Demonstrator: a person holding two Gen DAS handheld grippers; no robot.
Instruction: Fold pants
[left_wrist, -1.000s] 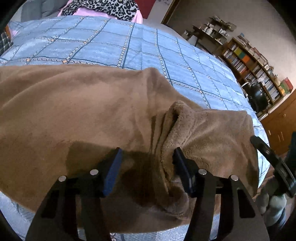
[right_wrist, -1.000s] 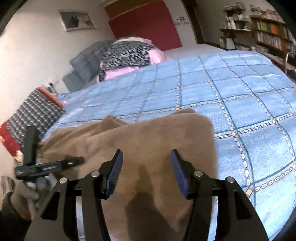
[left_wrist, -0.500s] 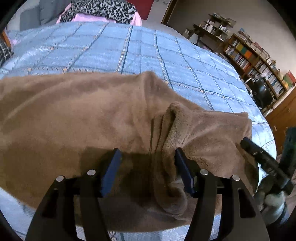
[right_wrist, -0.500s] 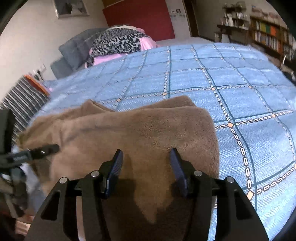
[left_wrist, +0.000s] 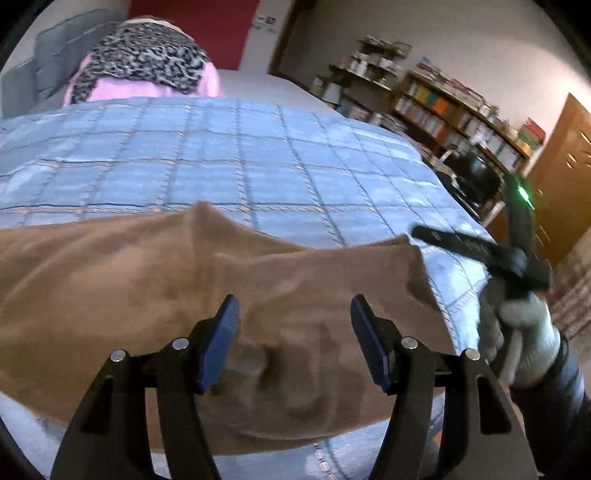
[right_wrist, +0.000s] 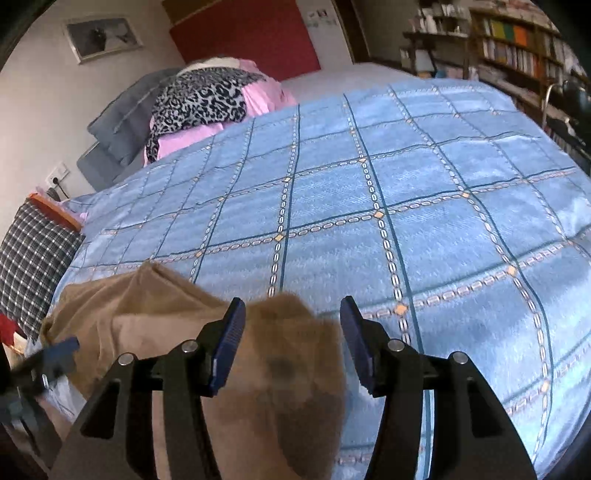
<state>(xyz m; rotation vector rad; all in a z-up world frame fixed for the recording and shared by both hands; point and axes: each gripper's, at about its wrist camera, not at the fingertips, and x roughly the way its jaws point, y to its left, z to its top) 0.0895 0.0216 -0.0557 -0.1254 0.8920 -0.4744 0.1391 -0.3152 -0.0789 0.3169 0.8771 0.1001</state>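
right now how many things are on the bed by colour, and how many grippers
brown: 1, the fleece pants
blue: 1, the checked bedspread
pink: 1, the folded cloth
leopard print: 1, the cloth lying on the pink one
black grippers: 2, left gripper and right gripper, both open
total: 6

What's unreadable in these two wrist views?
- Pants: near edge hidden behind the left gripper; waist versus cuffs unclear, motion blur.
- Right wrist view: pants blurred under the right gripper; contact unclear.
- Bookshelf: titles too small.
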